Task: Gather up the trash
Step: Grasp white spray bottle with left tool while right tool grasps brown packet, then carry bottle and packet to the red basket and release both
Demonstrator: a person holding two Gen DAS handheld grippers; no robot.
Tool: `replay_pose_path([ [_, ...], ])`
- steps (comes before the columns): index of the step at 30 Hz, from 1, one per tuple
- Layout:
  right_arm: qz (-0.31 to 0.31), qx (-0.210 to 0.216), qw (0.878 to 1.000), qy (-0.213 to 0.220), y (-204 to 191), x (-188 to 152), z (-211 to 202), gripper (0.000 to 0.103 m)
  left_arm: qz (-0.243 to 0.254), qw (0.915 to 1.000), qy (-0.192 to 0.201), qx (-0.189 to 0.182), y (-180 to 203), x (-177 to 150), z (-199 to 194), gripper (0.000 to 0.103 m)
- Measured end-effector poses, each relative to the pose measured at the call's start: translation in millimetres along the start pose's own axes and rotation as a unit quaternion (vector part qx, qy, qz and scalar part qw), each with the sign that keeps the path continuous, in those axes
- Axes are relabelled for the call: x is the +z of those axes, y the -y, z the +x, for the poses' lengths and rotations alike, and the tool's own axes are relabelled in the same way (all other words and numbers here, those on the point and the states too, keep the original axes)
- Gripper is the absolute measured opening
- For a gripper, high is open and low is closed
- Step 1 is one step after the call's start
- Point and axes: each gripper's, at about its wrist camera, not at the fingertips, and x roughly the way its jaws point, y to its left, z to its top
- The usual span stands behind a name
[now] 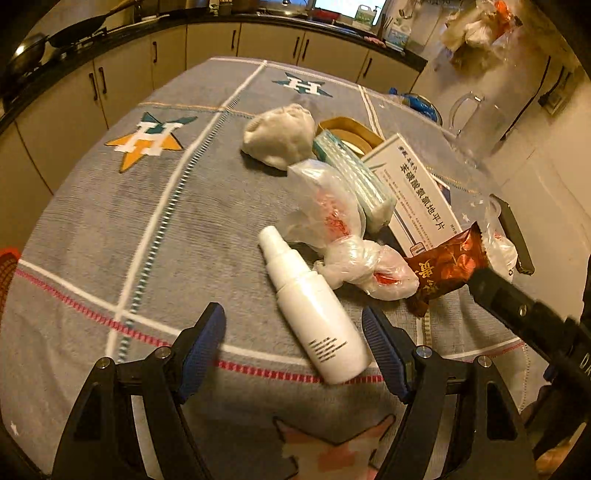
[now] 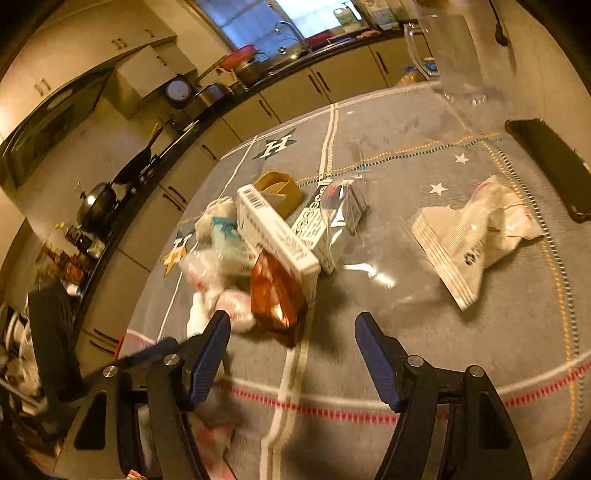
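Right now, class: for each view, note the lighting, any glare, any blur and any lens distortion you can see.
Left wrist view: warm yellow light, counter bowed by the fisheye, white bottle fairly sharp, hanging bag blurred. Right wrist view: same warm cast, pale window washed out, glare on the clear wrap, smear around the red wrapper and lower left corner.

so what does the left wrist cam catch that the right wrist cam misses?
Only left wrist: the whole white spray bottle lying between the open left tongs, and a black finger of the other tool reaching in from the right.

Only right wrist: the crumpled white foil packet lying apart from the pile, the silver carton, and the open, empty right tongs.

Both: the grey tablecloth, red snack wrapper, white printed box, tape roll, black phone.
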Motion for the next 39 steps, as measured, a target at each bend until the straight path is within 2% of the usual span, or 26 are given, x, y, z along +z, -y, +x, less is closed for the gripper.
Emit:
replay_pose_path([
  [2, 0.000, -0.001, 1.000, 0.002, -3, 3, 5, 0.072, 0.007, 0.9999, 0.008, 0.006, 3, 0, 1, 0.073],
  [3, -0.003, -0.004, 1.000, 0.002, -5, 4, 8, 0.071, 0.009, 0.9999, 0.010, 0.008, 3, 0, 1, 0.064],
  [4, -0.006, -0.006, 1.000, 0.000, -7, 5, 11, 0.063, 0.013, 0.9998, 0.013, 0.008, 5, -1, 0, 0.046],
  [5, -0.011, -0.009, 1.000, -0.003, -8, 5, 14, 0.050, 0.017, 0.9998, 0.012, 0.003, 6, -2, 0, 0.038],
  [7, -0.019, -0.004, 1.000, -0.008, -11, 2, 16, 0.035, 0.017, 0.9998, 0.011, 0.001, 6, -3, -1, 0.033],
  [11, -0.027, -0.010, 1.000, 0.007, -16, -2, 8, 0.030, 0.001, 0.9997, 0.020, -0.012, -4, -9, -13, 0.031],
  [15, -0.019, -0.001, 1.000, 0.011, -14, -10, -2, 0.030, -0.005, 0.9992, 0.033, -0.022, -12, -21, -34, 0.029],
  [22, -0.018, 0.018, 0.999, 0.023, -24, -24, -25, 0.030, -0.005, 0.9960, 0.088, -0.010, -23, -43, -79, 0.029],
  [27, -0.040, 0.033, 0.998, 0.030, -45, -35, -41, 0.030, -0.026, 0.9932, 0.113, -0.009, -42, -54, -104, 0.029],
  [34, -0.084, 0.060, 0.995, 0.015, -84, -51, -41, 0.030, -0.062, 0.9872, 0.144, 0.029, -85, -68, -128, 0.029],
  [39, -0.110, 0.082, 0.990, -0.009, -117, -60, -23, 0.030, -0.102, 0.9792, 0.165, 0.060, -132, -76, -146, 0.029],
])
